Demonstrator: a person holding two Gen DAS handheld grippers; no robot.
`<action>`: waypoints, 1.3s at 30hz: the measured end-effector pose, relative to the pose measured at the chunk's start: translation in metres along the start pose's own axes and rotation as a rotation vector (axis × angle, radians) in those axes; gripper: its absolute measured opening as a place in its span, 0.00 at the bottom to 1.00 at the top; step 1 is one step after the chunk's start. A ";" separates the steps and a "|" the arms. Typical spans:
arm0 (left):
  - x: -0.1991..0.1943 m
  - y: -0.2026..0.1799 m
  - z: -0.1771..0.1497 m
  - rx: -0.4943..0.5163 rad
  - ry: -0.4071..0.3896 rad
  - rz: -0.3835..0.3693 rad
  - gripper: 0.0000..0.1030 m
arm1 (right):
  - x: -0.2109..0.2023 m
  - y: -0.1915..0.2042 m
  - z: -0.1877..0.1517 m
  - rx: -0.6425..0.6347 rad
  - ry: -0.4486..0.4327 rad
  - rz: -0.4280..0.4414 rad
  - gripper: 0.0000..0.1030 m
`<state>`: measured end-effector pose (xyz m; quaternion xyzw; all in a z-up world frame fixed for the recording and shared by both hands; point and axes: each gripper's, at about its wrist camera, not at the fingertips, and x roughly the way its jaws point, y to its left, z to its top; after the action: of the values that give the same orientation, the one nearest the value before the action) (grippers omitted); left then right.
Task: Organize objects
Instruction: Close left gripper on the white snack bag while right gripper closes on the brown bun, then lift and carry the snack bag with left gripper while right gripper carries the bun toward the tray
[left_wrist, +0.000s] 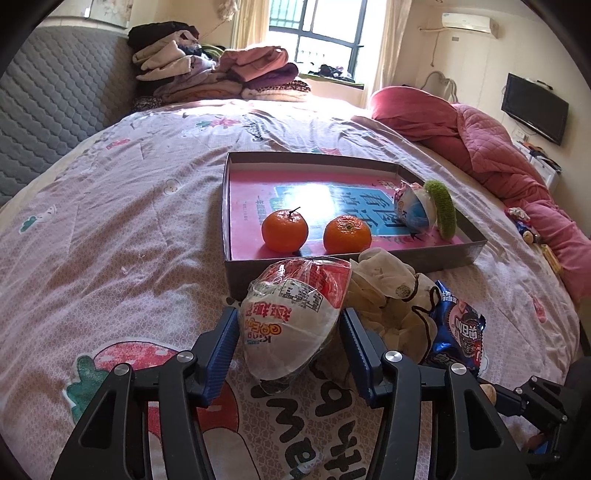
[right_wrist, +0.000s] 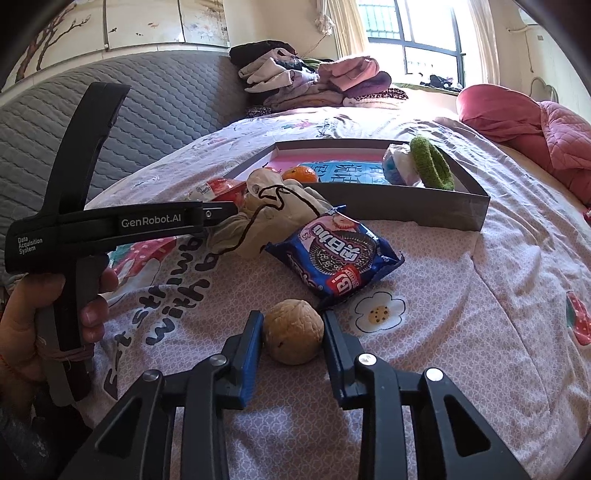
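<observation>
Walnut (right_wrist: 293, 331) sits right between the ribbed blue pads (right_wrist: 251, 354) of the right gripper (right_wrist: 293, 334), both pads up against its bumpy tan shell, so that one's pinching it down on the quilt (right_wrist: 461, 332). Just ahead of those fingers lies a crinkly blue foil cookie packet (right_wrist: 334, 251), and ahead-left of that a soft cream drawstring pouch (right_wrist: 273, 218) with a dark cord looping off it.

Left gripper (left_wrist: 290, 332) has a clear plastic bag with a round white bun-shaped snack (left_wrist: 291, 321) between its blue pads (left_wrist: 221, 354). The left pad touches the wrapper, the right one looks just shy of it or barely grazing, so I can't tell if it's really clamped. The person's left hand (right_wrist: 48, 314) is wrapped around the black handle.

Straight ahead of the left fingers is a shallow grey cardboard box lid (left_wrist: 406, 264), glossy pink-and-blue printed inside. Two smooth round tangerines (left_wrist: 284, 230) sit side by side near its front wall, not touching. Ahead-right, in the lid's right corner, a small blue-and-white wrapped snack (left_wrist: 415, 208) leans against a fuzzy green scrunchie (left_wrist: 443, 206) standing on edge.

Quilt is pink cotton with strawberry prints and black lettering. Far ahead there's a stack of folded clothes (left_wrist: 207, 70), and off right a rumpled pink quilted blanket (left_wrist: 498, 155).
</observation>
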<state>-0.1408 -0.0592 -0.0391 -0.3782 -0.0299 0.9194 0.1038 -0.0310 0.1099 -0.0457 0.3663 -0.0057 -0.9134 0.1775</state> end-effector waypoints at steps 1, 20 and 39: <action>-0.001 -0.001 -0.001 0.002 -0.001 -0.001 0.55 | -0.001 0.000 0.000 0.001 -0.001 0.000 0.31; -0.037 -0.008 -0.016 0.013 -0.048 0.007 0.55 | -0.016 -0.005 0.003 0.009 -0.042 0.006 0.31; -0.067 -0.038 -0.034 0.035 -0.086 0.041 0.55 | -0.035 -0.012 0.008 0.010 -0.104 0.023 0.31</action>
<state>-0.0646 -0.0375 -0.0120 -0.3372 -0.0105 0.9371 0.0900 -0.0168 0.1317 -0.0184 0.3192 -0.0237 -0.9290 0.1858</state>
